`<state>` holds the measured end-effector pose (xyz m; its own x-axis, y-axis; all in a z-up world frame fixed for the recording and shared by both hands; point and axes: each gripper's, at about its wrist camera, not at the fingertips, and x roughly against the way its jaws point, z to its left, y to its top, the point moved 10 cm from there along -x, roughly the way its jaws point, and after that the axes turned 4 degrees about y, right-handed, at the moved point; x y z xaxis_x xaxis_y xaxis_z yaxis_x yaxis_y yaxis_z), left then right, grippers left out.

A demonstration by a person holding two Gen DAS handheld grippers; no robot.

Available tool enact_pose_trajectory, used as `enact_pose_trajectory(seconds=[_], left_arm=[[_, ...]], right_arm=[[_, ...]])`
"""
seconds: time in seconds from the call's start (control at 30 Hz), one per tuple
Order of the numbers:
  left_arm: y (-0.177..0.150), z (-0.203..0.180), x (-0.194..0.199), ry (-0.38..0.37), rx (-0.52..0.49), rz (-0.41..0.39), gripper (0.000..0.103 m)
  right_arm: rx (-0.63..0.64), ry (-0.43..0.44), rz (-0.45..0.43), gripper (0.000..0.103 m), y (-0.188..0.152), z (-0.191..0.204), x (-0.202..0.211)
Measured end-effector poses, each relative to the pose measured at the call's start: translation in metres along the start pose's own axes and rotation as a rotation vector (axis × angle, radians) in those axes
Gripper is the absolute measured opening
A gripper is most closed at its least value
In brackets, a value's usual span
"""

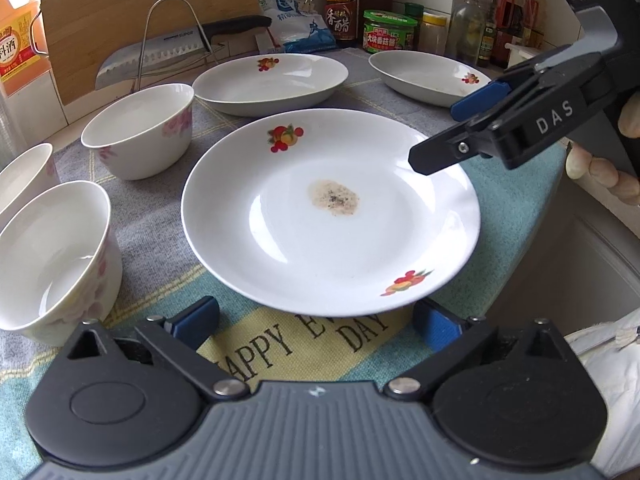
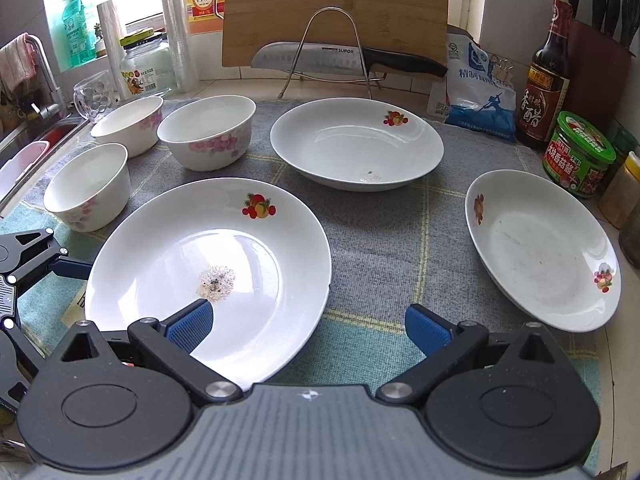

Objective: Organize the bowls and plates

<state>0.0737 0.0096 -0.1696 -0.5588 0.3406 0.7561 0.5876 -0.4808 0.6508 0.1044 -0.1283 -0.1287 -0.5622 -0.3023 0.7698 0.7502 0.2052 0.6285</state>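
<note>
Three white plates with fruit prints lie on the cloth. The near one [image 1: 332,216] [image 2: 208,276] has a brown stain in its middle. One [image 1: 272,80] [image 2: 356,144] lies behind it, another [image 1: 428,76] [image 2: 540,252] at the right. Three white bowls with pink flowers [image 1: 140,128] [image 1: 56,256] [image 2: 208,132] [image 2: 88,184] [image 2: 128,124] stand at the left. My left gripper [image 1: 314,324] is open at the stained plate's near rim, empty. My right gripper [image 2: 308,328] is open over that plate's right rim, empty; it shows from the side in the left wrist view [image 1: 452,136].
A knife [image 2: 344,58] rests in a wire stand before a wooden board [image 2: 336,8]. A salt bag [image 2: 476,92], a dark vinegar bottle [image 2: 548,76], a green-lidded jar [image 2: 580,152] and more bottles line the back right. A sink [image 2: 24,148] is at the left.
</note>
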Motion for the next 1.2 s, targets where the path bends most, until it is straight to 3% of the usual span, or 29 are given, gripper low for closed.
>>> enact_pose_trajectory(seconds=[0.67,1.2], left_arm=[[0.005,0.001,-0.005,-0.049,-0.039,-0.096,0.103],[0.006,0.001,-0.005,-0.060,-0.057,-0.090,0.103]], right_arm=[[-0.008,0.207,0.094,0.103,0.008,0.019,-0.038],[0.084,0.330,0.181,0.103,0.027,0.032,-0.063]])
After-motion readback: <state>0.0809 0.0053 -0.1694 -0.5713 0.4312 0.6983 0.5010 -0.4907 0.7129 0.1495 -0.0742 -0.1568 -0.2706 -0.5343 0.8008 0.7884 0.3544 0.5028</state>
